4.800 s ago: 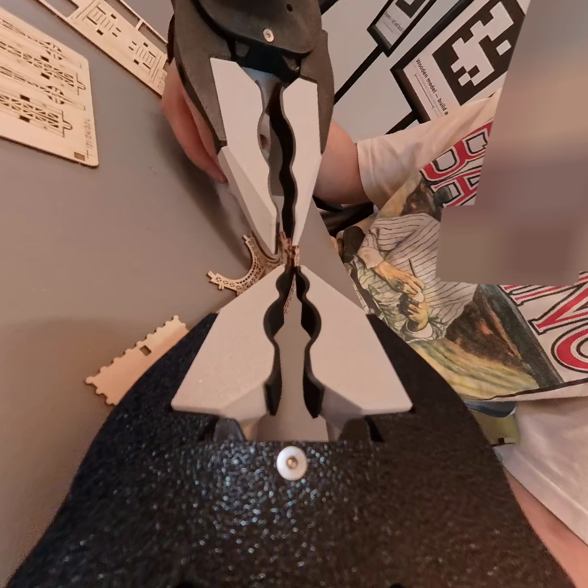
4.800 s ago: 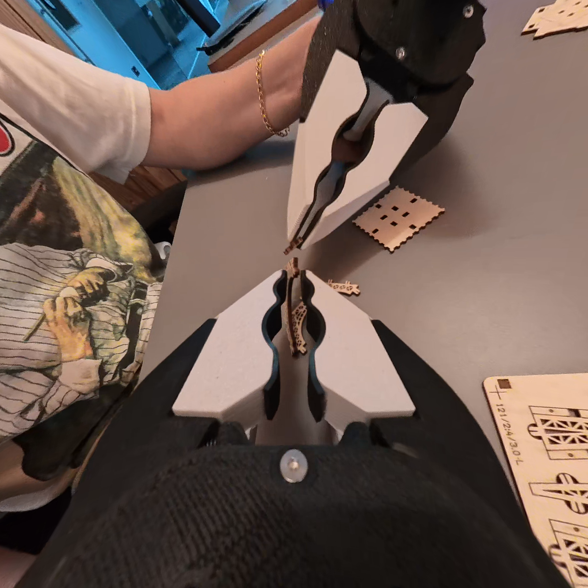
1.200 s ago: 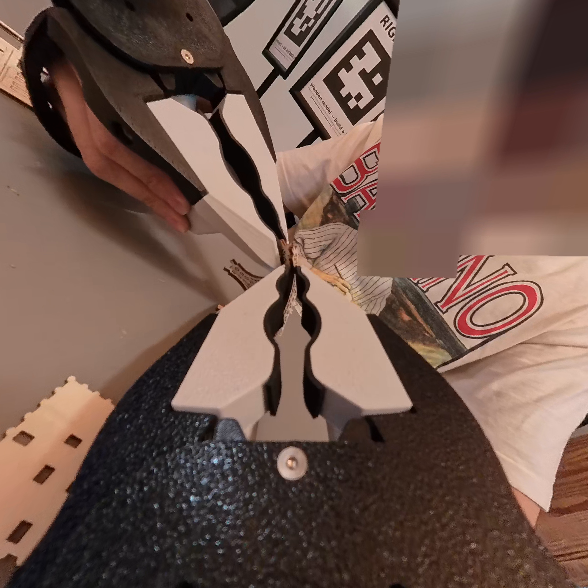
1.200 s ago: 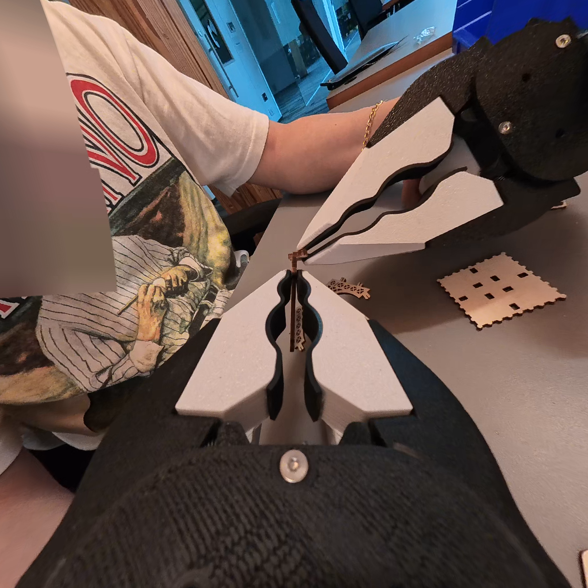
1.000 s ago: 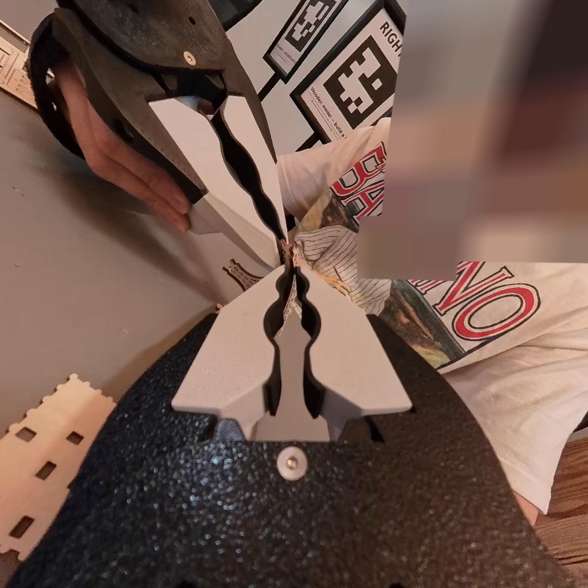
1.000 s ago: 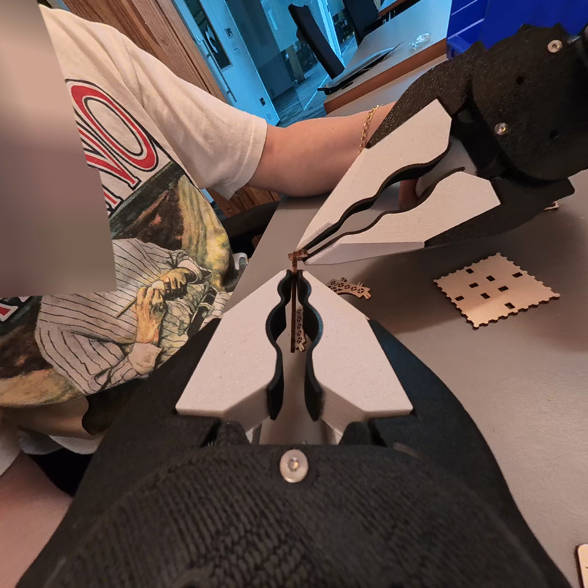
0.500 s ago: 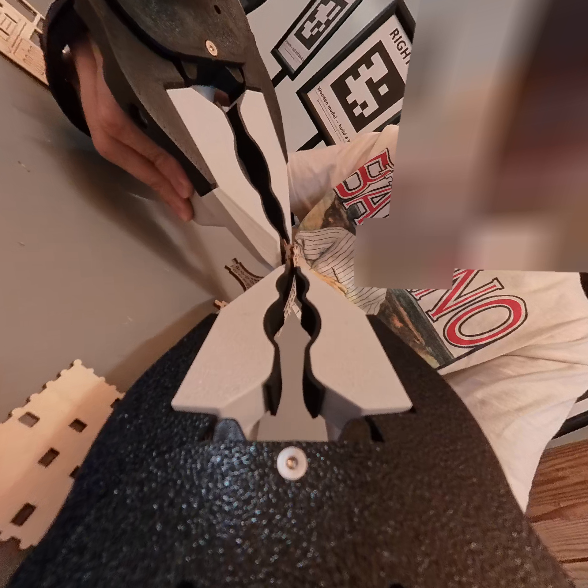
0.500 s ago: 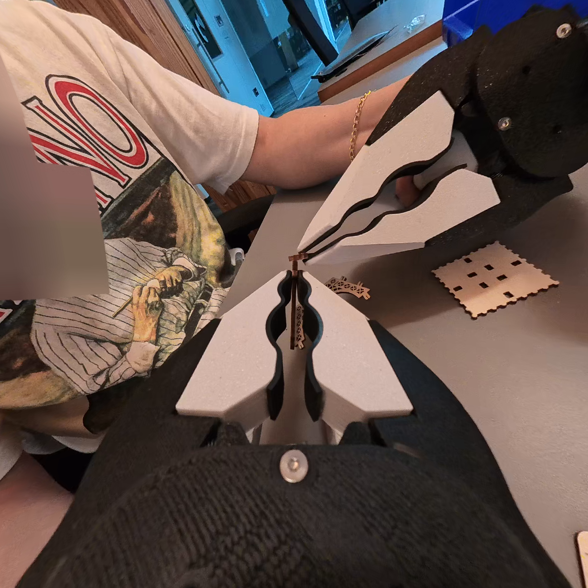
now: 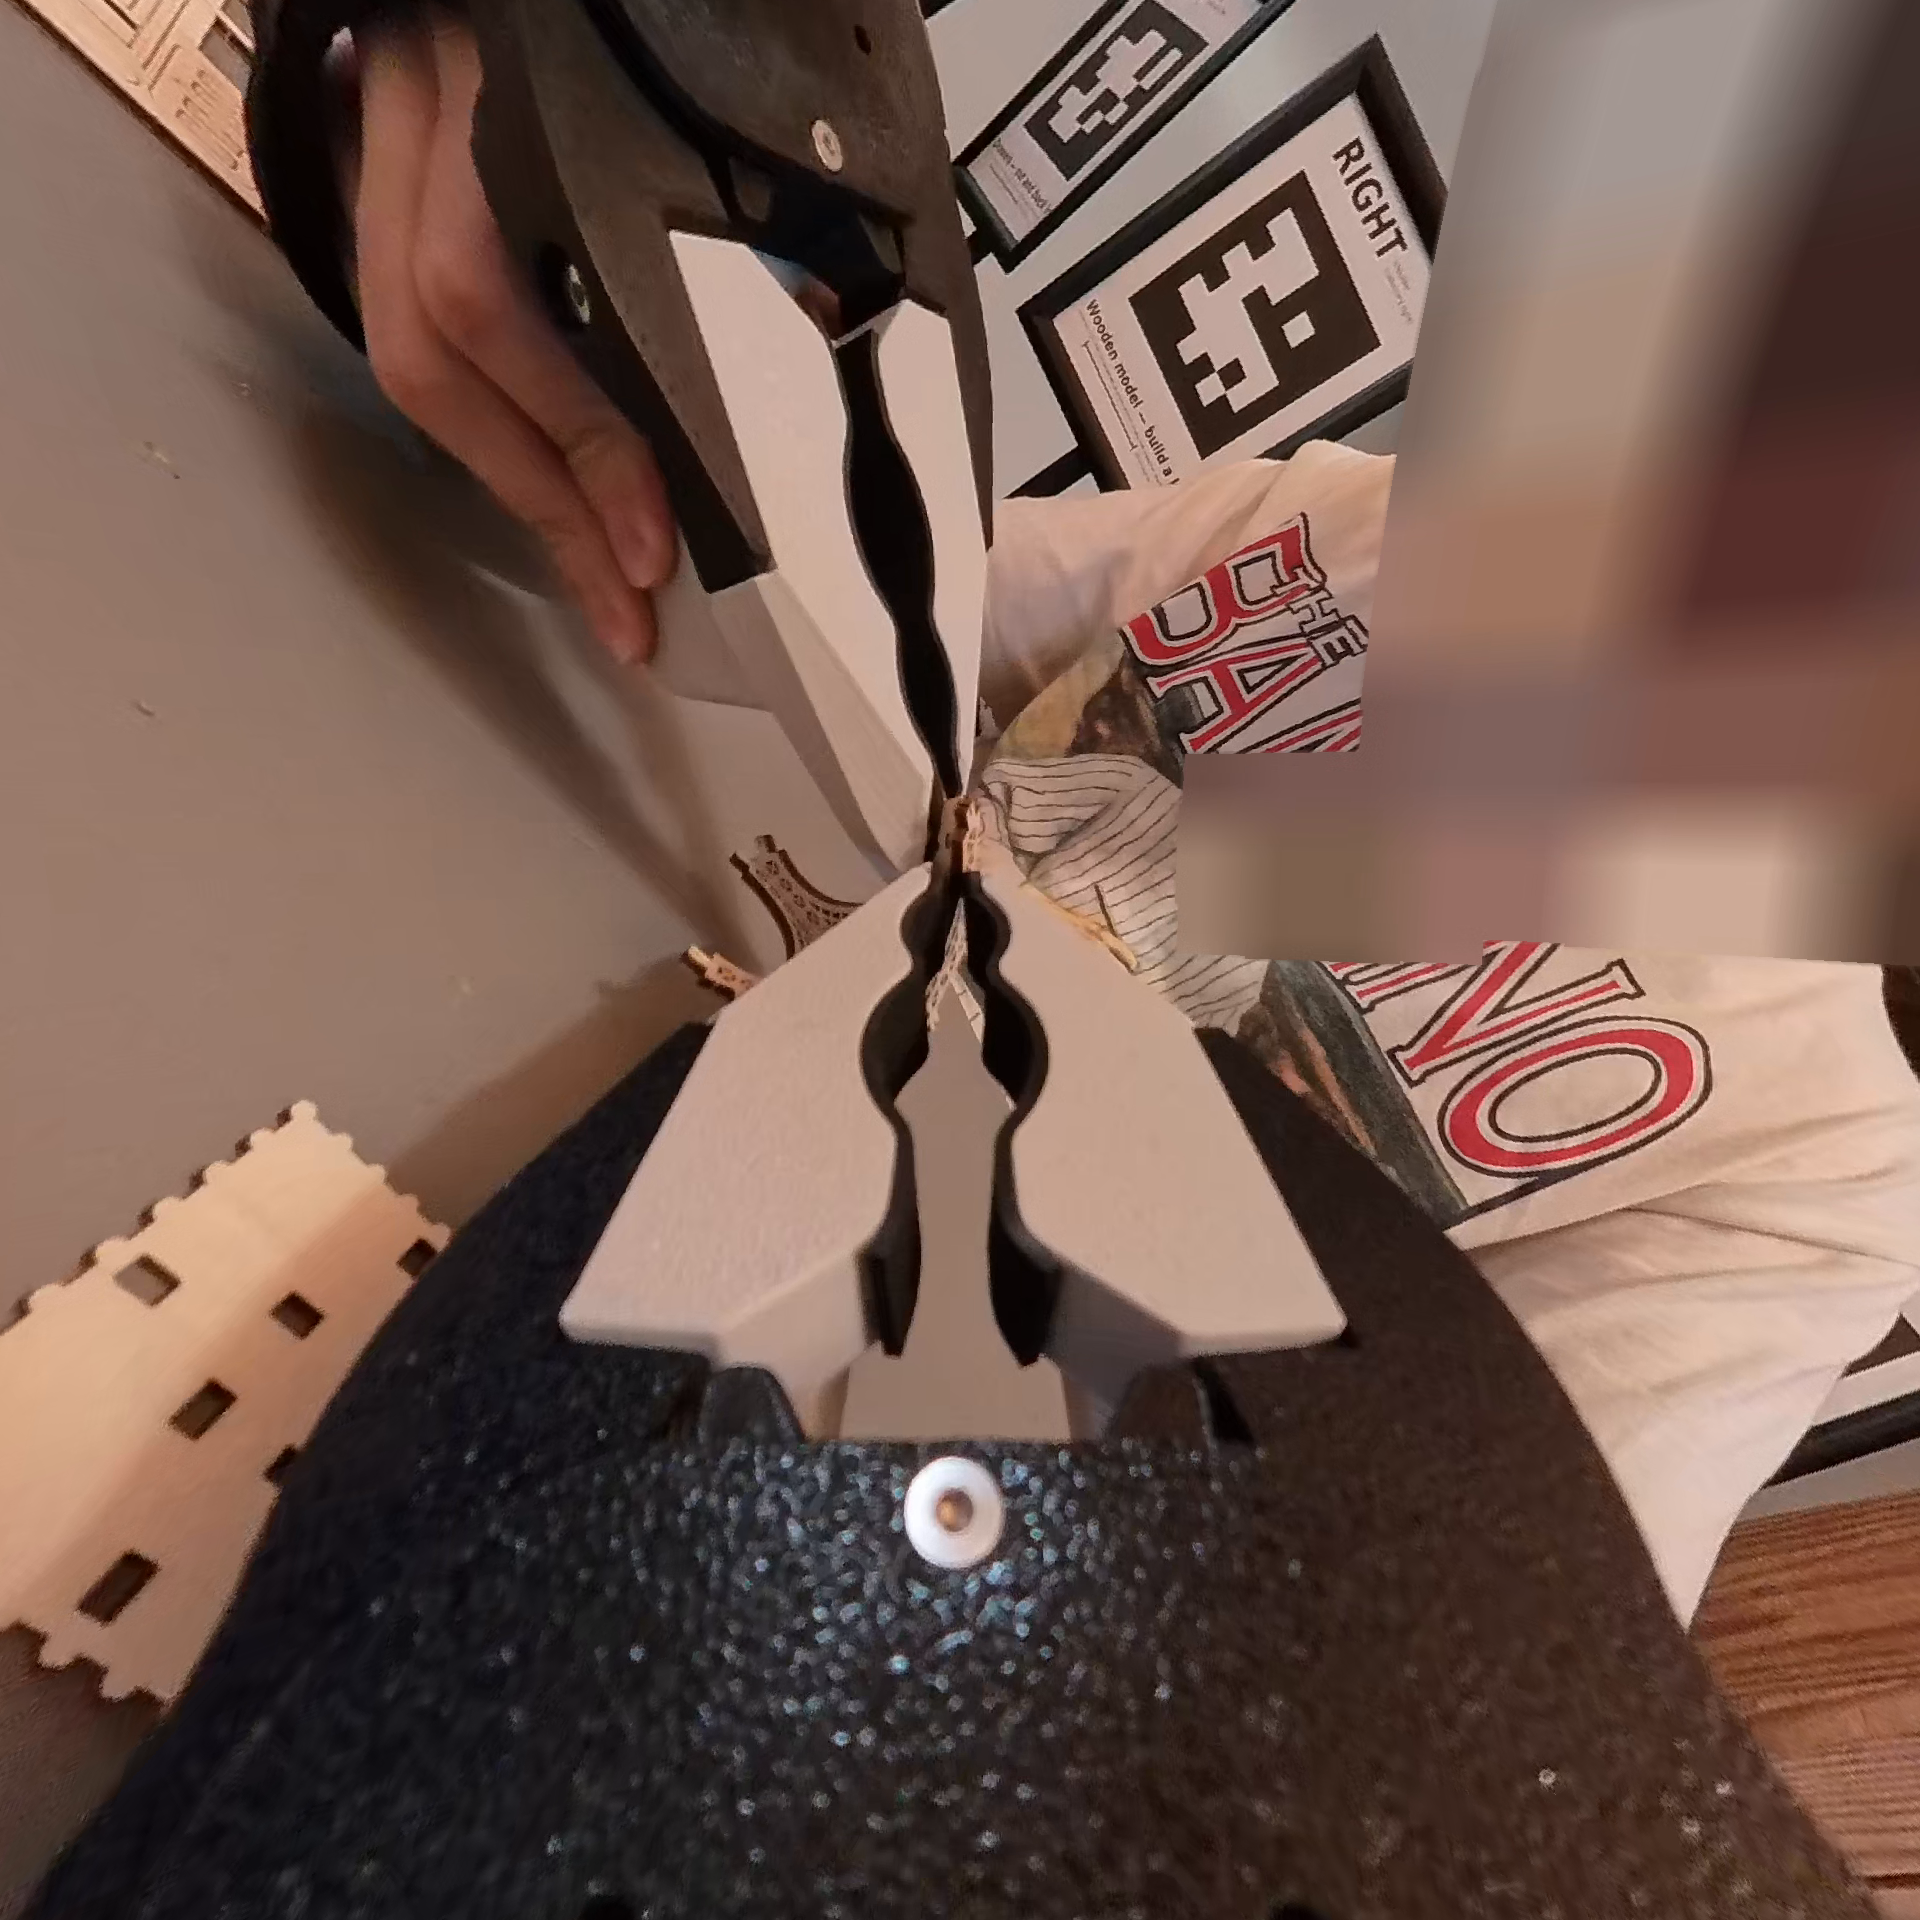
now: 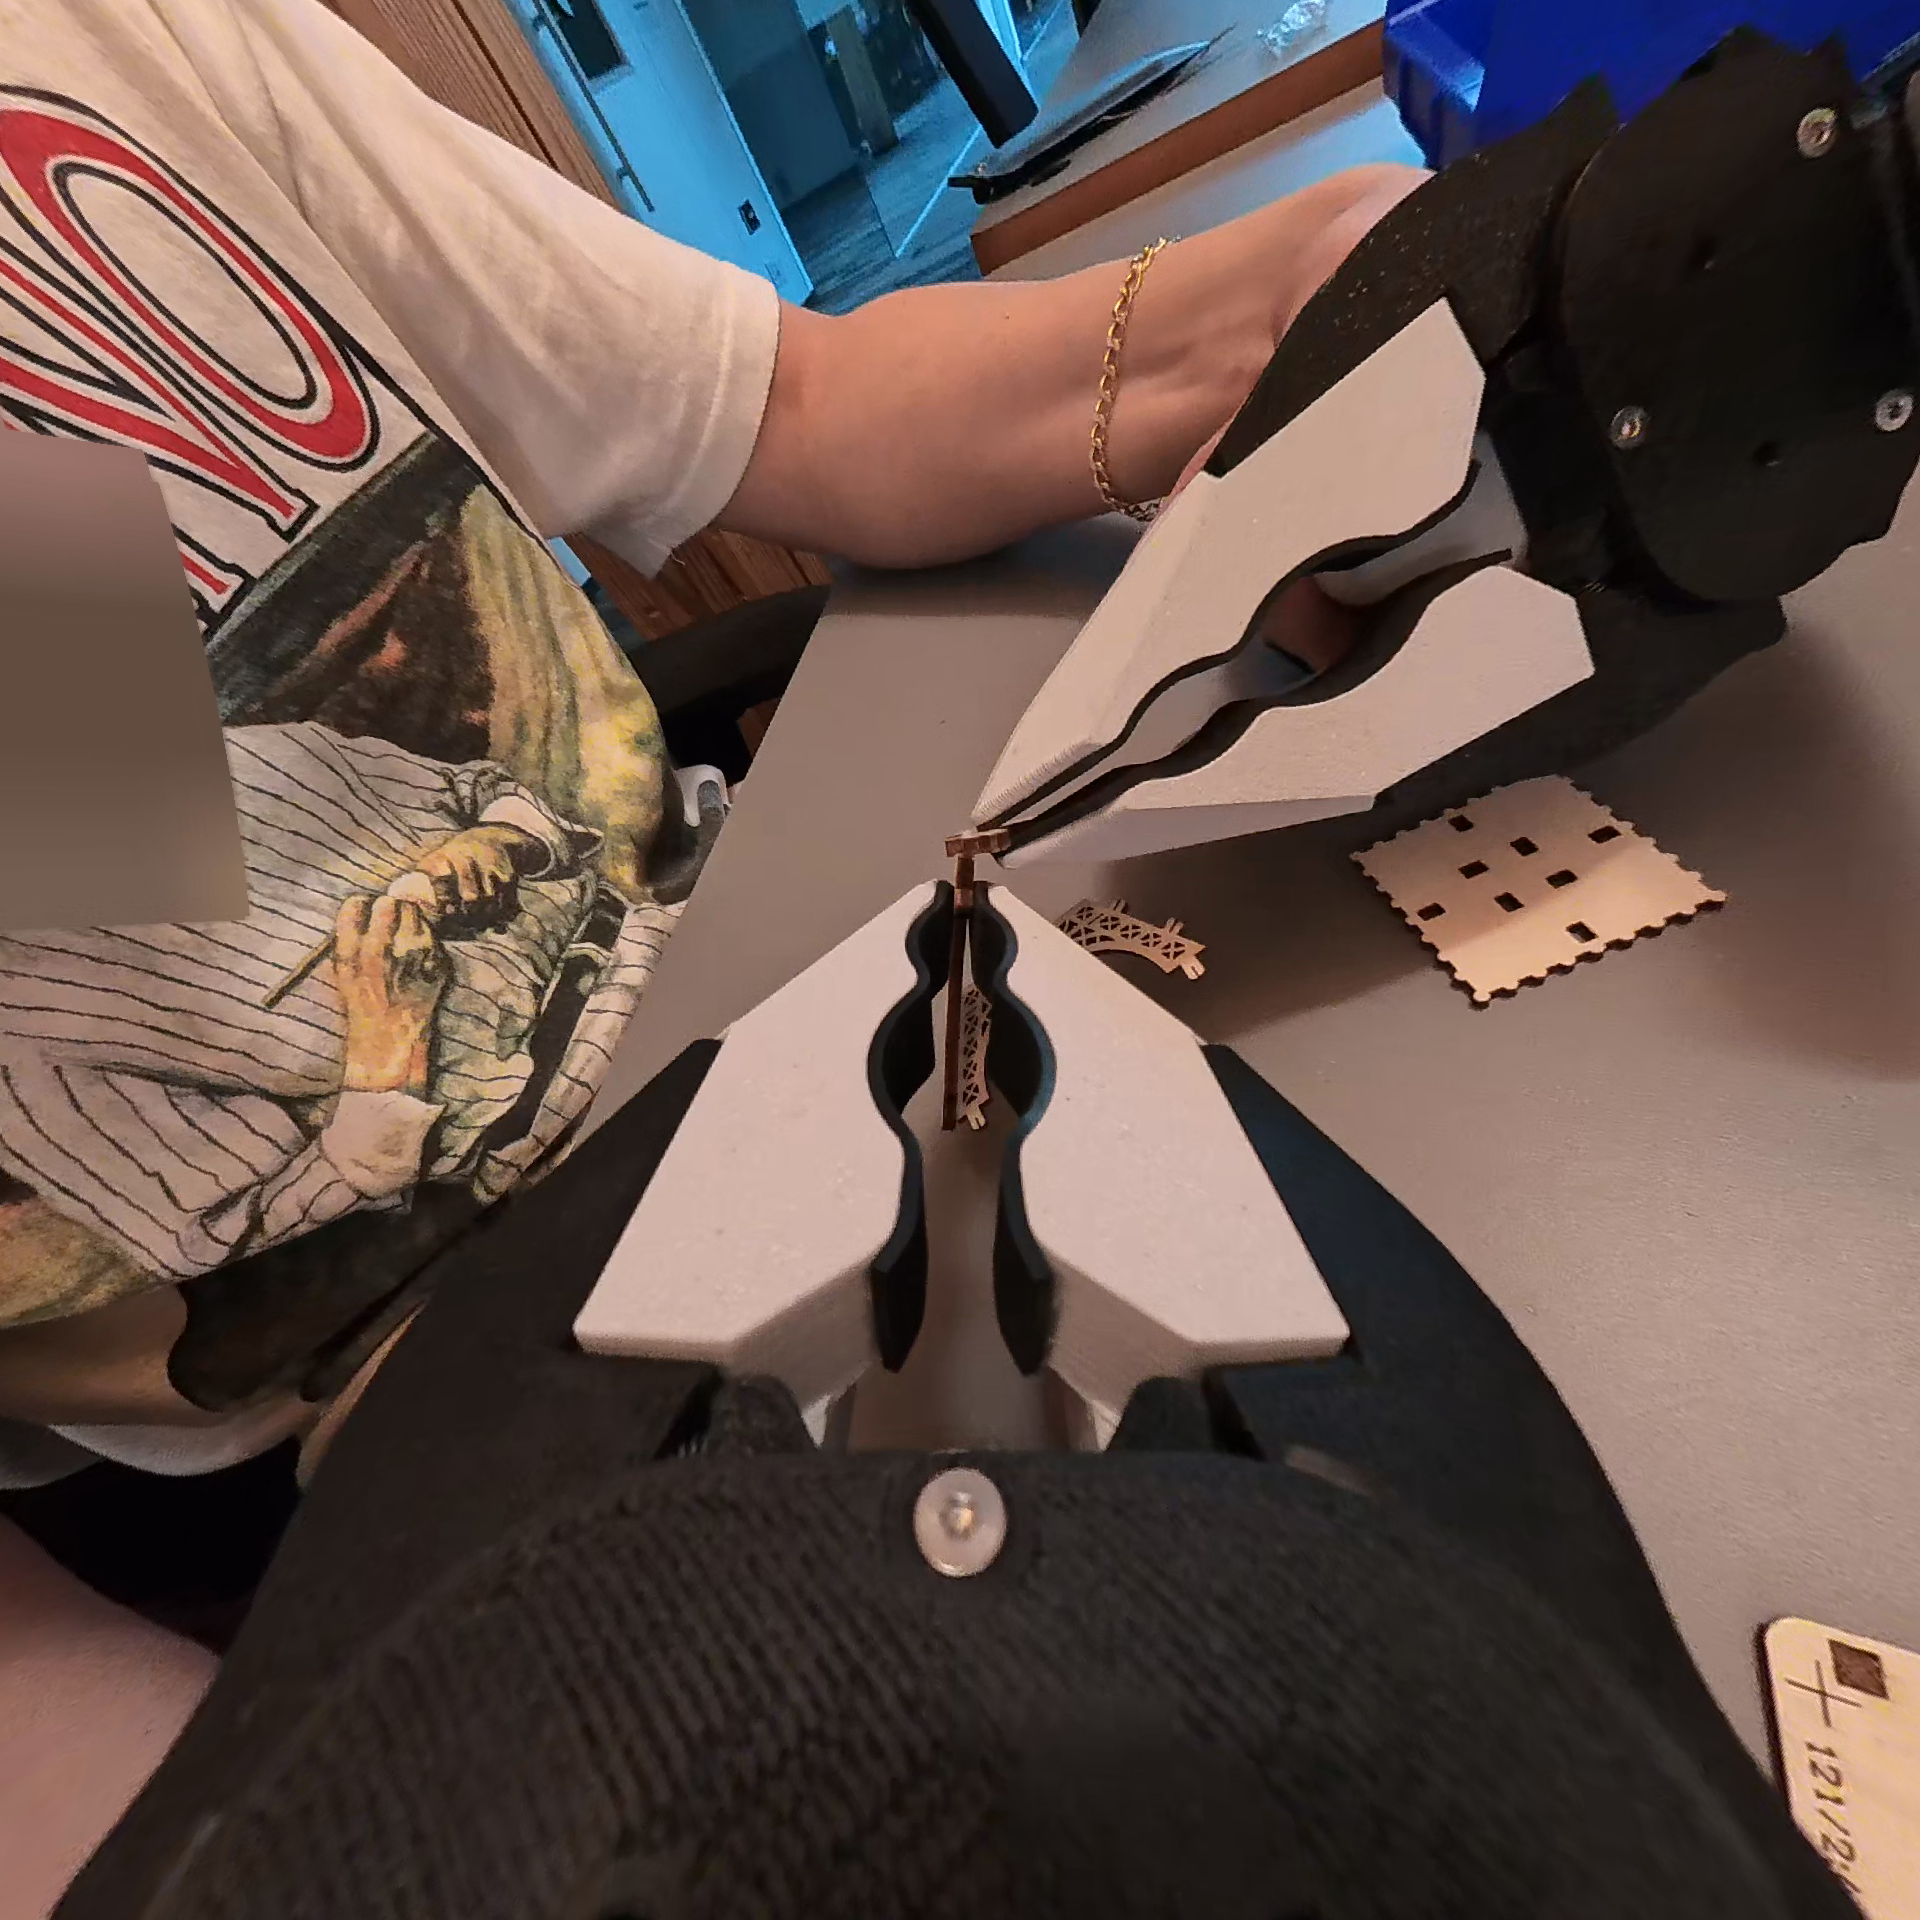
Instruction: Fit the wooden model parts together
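In the right wrist view, nearest to us, the right gripper point(image 10: 961, 904) was clenched on a thin lattice strip point(image 10: 964, 1023), held on edge so that its top poked out just past the fingertips. Touching that top end sat a small wooden crosspiece point(image 10: 975, 842), pinched in the closed tips of the left gripper point(image 10: 1003, 831), which came in from the upper right. We judged the step in hand to be the mating of these two parts, tab to slot, held in the air above the grey table point(image 10: 1558, 1195). Whether the joint had seated we could not tell; it was too small.

From the left wrist view the two sets of tips met nose to nose, with the joined wood point(image 9: 961, 831) between them and the left gripper's point(image 9: 951, 894) jaws closed tight.

The next move, as we read it, called for a straight, gentle push along the strip's length, both grips firm, since the thin wood might snap if twisted.

Farther off on the table lay a spare arched lattice piece point(image 10: 1132, 930), beyond it a square slotted plate point(image 10: 1538, 883), and at the near right edge a corner of the parts sheet point(image 10: 1849, 1766).
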The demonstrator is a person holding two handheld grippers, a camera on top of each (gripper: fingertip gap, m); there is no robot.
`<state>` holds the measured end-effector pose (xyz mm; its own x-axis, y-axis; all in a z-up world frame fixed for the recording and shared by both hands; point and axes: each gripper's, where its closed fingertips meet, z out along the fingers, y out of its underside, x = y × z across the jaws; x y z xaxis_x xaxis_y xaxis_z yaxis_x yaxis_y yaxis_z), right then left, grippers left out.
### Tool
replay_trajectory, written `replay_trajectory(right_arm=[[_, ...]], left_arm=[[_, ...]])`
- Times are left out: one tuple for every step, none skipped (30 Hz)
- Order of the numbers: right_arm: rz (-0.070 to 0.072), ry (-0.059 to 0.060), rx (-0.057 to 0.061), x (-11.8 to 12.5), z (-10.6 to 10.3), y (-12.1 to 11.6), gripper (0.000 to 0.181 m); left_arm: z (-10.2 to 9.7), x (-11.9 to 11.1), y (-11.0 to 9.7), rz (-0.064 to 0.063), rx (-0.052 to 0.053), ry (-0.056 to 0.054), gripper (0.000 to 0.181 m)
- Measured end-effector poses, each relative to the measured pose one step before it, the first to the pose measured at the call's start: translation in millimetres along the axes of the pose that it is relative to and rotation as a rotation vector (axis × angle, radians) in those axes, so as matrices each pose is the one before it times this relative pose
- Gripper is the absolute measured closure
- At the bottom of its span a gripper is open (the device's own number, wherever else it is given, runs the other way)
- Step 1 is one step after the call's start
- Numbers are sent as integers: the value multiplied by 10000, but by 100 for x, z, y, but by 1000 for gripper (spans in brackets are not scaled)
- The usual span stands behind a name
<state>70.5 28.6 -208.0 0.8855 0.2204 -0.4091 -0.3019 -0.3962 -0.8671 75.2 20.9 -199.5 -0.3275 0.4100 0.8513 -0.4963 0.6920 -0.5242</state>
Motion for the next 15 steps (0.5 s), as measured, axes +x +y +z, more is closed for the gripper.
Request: replay_trajectory(right_arm=[[8,-18,13,-16,-7,-20,181],[-3,-35,7,-46,5,-10,180],[-10,-24,-10,-33,5,13,180],[6,-11,0,-4,8,1,180],[9,-7,19,-3,-12,-24,180],[6,6,21,17,-34,-32,180],[5,3,14,5,-12,-14,180],[5,3,-14,10,10,21,180],[-4,-9,-26,-12,36,31,180],[-4,-1,-19,-3,8,21,180],[-2,-3,-1,-10,12,0,180],[-2,-4,-4,-4,-3,6,180],[3,3,-27,1,36,33,180],[-3,16,-36,22,29,45,180],[-9,38,-40,37,24,61,180]], left_arm=[[-3,38,-6,38,-6,10,181],[15,26,21,45,-15,-2,181],[16,4,13,22,-10,-11,181],[8,7,-1,19,0,6,181],[-17,21,-18,32,13,6,181],[-12,5,-23,17,20,-7,181],[-9,-15,-19,-8,10,-4,181],[4,-15,19,-19,-12,4,181],[13,-2,37,-15,-21,5,181],[12,0,13,-13,-12,3,181],[-5,9,5,-16,-4,15,181],[5,-14,17,-16,-10,6,181],[8,-25,26,-17,-17,-11,181],[3,-42,33,-40,-15,-14,181],[-6,-68,13,-49,-4,-26,181]])
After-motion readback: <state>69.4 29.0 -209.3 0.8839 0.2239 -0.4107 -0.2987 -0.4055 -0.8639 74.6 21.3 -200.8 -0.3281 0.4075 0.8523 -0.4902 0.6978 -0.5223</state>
